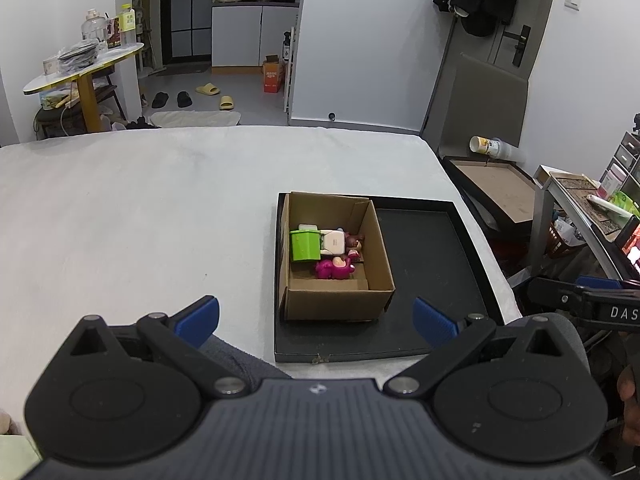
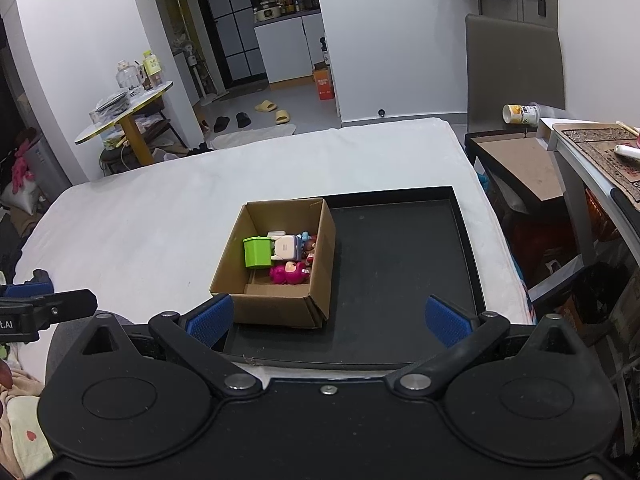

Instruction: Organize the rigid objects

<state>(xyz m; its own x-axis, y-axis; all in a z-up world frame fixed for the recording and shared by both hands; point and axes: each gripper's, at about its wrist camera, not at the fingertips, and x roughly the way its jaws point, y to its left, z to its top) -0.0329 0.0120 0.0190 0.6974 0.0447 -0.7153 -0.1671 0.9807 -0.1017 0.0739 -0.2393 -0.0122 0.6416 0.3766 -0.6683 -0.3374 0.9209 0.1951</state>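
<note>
An open cardboard box [image 1: 380,264] [image 2: 320,240] stands on the left part of a black tray [image 1: 432,272] [image 2: 400,264] on a white bed. Inside lie a green cube-shaped container [image 1: 306,245] [image 2: 258,253], a white block toy [image 1: 333,242] [image 2: 286,249], a pink plush-like figure [image 1: 334,269] [image 2: 289,273] and a small brown figure [image 1: 355,243] [image 2: 310,247]. My left gripper [image 1: 316,322] is open and empty, held near the tray's front edge. My right gripper [image 2: 330,322] is open and empty, also in front of the box.
The white bed surface [image 1: 140,208] [image 2: 152,220] spreads left of the tray. A dark side table [image 1: 496,188] [image 2: 528,168] with a tipped cup [image 1: 486,146] [image 2: 520,114] stands right of the bed. A round table [image 1: 80,72] [image 2: 124,116] stands far left.
</note>
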